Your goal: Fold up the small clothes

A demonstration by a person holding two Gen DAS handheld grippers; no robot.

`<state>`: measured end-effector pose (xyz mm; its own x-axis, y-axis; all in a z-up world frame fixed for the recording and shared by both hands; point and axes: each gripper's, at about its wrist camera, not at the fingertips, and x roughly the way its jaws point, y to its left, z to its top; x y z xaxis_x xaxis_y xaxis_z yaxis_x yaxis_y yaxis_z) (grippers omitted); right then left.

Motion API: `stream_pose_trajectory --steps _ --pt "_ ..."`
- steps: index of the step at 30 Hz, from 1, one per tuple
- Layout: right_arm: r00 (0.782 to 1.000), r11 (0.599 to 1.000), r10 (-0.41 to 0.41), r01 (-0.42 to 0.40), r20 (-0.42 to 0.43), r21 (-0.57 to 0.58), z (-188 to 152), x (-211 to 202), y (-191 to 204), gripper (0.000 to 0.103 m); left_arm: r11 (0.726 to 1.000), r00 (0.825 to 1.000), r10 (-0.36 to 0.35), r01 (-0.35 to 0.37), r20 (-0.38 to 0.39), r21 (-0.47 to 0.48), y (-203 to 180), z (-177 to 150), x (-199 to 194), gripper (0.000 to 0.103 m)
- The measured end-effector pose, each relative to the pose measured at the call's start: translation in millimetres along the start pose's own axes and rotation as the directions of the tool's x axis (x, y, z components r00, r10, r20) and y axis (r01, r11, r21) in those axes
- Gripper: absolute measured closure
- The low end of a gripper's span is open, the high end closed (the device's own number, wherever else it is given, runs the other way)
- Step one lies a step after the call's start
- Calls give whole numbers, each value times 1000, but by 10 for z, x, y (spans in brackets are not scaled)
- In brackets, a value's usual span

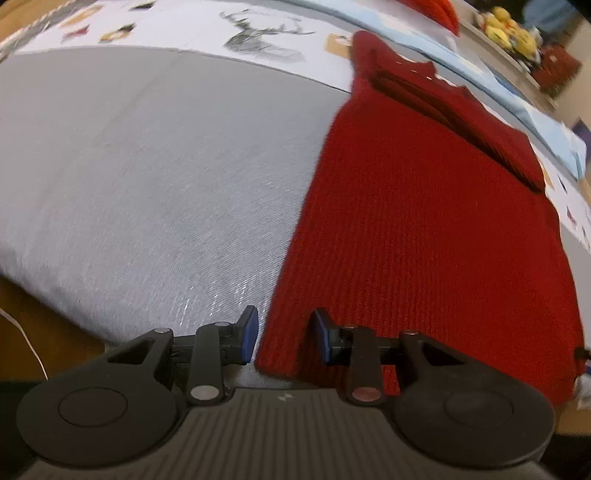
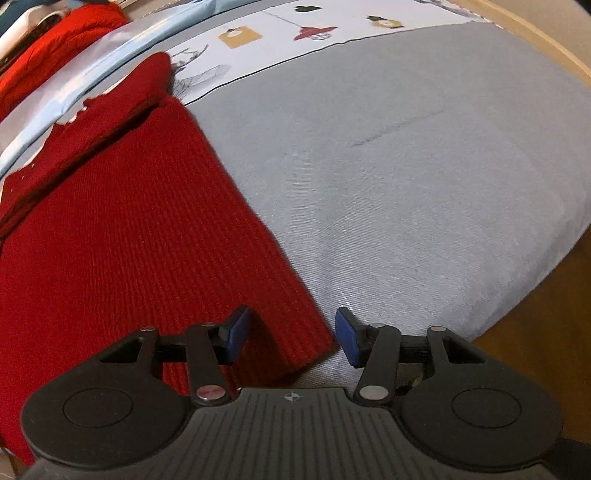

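A dark red knitted garment (image 1: 424,229) lies flat on a grey sheet (image 1: 147,177), with a sleeve folded across its upper part. My left gripper (image 1: 284,338) is open, its jaws straddling the garment's near left bottom corner. In the right wrist view the same garment (image 2: 129,240) fills the left side. My right gripper (image 2: 291,338) is open, its jaws straddling the near right bottom corner on the grey sheet (image 2: 406,184). Neither gripper holds the cloth.
A white printed cloth (image 1: 221,33) and a pale blue strip (image 2: 92,59) lie beyond the garment. Another bright red cloth (image 2: 55,44) sits at the far edge. Yellow toys (image 1: 509,29) stand on a shelf. The bed edge and wooden floor (image 2: 546,332) are close.
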<state>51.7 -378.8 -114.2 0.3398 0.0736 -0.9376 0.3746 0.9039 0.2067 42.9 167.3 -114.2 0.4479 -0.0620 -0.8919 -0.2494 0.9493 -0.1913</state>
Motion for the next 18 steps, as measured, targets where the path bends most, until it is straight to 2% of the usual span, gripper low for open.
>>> stream_pose_trajectory --steps 2,3,4,6,7,10,12,14,16,18 --pt "1000 1000 -3 3 -1 -22 -8 7 31 49 1000 1000 4 -4 4 27 -36 -9 15 68" --pt "1000 999 -6 6 -1 -34 -11 12 50 53 999 1000 0 0 5 33 -50 -12 22 75" --pt "1000 999 -5 5 0 -42 -19 8 63 63 999 1000 -14 13 5 36 -55 -18 17 89" --pt "1000 998 24 -24 0 -55 -26 0 89 84 998 1000 -10 8 26 69 -132 14 -2 92" --pt "999 997 45 -45 2 -55 -31 -21 93 86 997 999 -15 12 42 80 -145 12 -45 92" --pt "993 996 82 -79 85 -31 -5 -181 71 87 995 993 -79 74 90 61 -112 17 -218 91" --pt "990 995 100 -100 102 -8 13 -227 38 86 996 994 -88 85 70 41 -83 20 -189 90" --pt "995 997 74 -74 71 -2 -4 -166 34 85 997 997 -74 74 19 5 -36 12 -82 90" --pt "999 999 49 -49 16 2 -37 -75 27 77 997 997 -70 70 -35 -24 1 13 36 83" --pt "1000 999 29 -29 -1 -13 -66 -38 61 75 997 997 -71 70 -30 -24 -1 21 52 83"
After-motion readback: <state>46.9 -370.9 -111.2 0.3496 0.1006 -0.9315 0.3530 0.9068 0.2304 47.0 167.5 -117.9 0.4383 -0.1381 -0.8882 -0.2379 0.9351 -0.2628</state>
